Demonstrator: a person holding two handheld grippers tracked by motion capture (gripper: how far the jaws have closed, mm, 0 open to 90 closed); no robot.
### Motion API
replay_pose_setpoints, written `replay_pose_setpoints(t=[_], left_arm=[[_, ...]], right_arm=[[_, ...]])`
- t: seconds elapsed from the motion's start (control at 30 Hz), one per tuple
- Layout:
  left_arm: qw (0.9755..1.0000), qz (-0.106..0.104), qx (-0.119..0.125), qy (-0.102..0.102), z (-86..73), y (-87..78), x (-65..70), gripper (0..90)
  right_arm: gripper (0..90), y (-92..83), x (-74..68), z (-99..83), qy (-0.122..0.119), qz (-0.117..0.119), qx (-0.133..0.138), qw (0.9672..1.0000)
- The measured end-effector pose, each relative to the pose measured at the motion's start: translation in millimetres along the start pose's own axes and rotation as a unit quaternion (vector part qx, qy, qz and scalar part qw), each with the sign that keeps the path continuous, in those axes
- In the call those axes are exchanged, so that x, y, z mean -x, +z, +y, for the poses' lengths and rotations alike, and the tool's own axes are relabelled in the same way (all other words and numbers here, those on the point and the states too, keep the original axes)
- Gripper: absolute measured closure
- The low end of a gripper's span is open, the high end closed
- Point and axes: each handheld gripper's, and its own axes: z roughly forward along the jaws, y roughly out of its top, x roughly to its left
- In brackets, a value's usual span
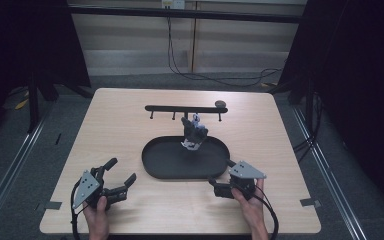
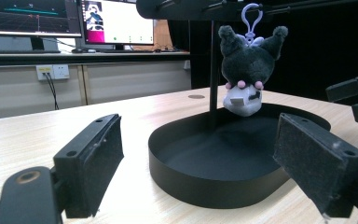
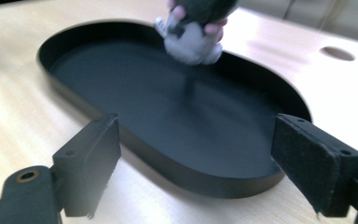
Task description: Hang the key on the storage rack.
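A dark grey plush keychain [image 1: 194, 132] with a white face hangs by its lilac clip from a black hook rack [image 1: 180, 108]. It dangles over the far part of a black oval tray [image 1: 170, 162]. My left gripper [image 1: 122, 170] rests open on the table, left of the tray. The right gripper [image 1: 222, 174] is open at the tray's near right corner. Between the left jaws, my left gripper [image 2: 205, 163] looks at the tray wall [image 2: 200, 182] and the plush [image 2: 247, 70]. My right gripper [image 3: 196, 168] straddles the tray rim [image 3: 177, 172], with the blurred plush [image 3: 193, 32] beyond.
The rack's post [image 2: 213, 70] stands inside the tray. A round hole [image 3: 337, 53] lies in the tabletop past the tray. Tape marks [image 1: 53, 205] sit at the table's near corners. Monitors [image 2: 116, 21] stand on a bench beyond, and cables [image 1: 220, 77] trail on the floor behind.
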Motion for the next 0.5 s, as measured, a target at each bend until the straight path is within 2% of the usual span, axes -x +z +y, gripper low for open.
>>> replay_pose_setpoints(t=[0.03,0.07,0.13,0.2,0.27,0.37,0.43,0.47,0.5], left_arm=[[1.0,0.0,0.0,0.0,0.0,0.0,0.0,15.3],[1.0,0.0,0.0,0.0,0.0,0.0,0.0,15.3],[1.0,0.0,0.0,0.0,0.0,0.0,0.0,15.3],[1.0,0.0,0.0,0.0,0.0,0.0,0.0,15.3],[1.0,0.0,0.0,0.001,0.0,-0.1,0.0,15.3],[1.0,0.0,0.0,0.001,0.0,-0.1,0.0,15.3],[1.0,0.0,0.0,0.0,0.0,-0.1,0.0,15.3],[1.0,-0.001,0.0,-0.002,-0.2,-0.1,0.3,15.3],[1.0,-0.001,0.0,-0.002,-0.1,0.0,0.3,15.3]], right_arm=[[14.7,-0.6,0.2,-4.7,0.01,-0.004,0.022,0.9997],[14.7,-1.3,-0.4,-9.7,0.015,-0.02,0.05,0.9984],[14.7,-2.5,-1.8,-15.1,0.017,-0.039,0.077,0.9961],[14.1,-4.8,-2.6,-19.6,0.029,-0.045,0.103,0.9932],[14.2,-9.6,-3.6,-23.1,0.033,-0.063,0.132,0.9887],[13.5,-16.6,0.5,-28.9,0.064,-0.065,0.173,0.9807],[13.5,-20.2,0.0,-32.2,0.061,-0.064,0.199,0.9761],[13.6,-20.7,-3.0,-32.9,0.048,-0.071,0.204,0.9753],[13.5,-20.7,-4.3,-32.8,0.035,-0.064,0.204,0.9762]])
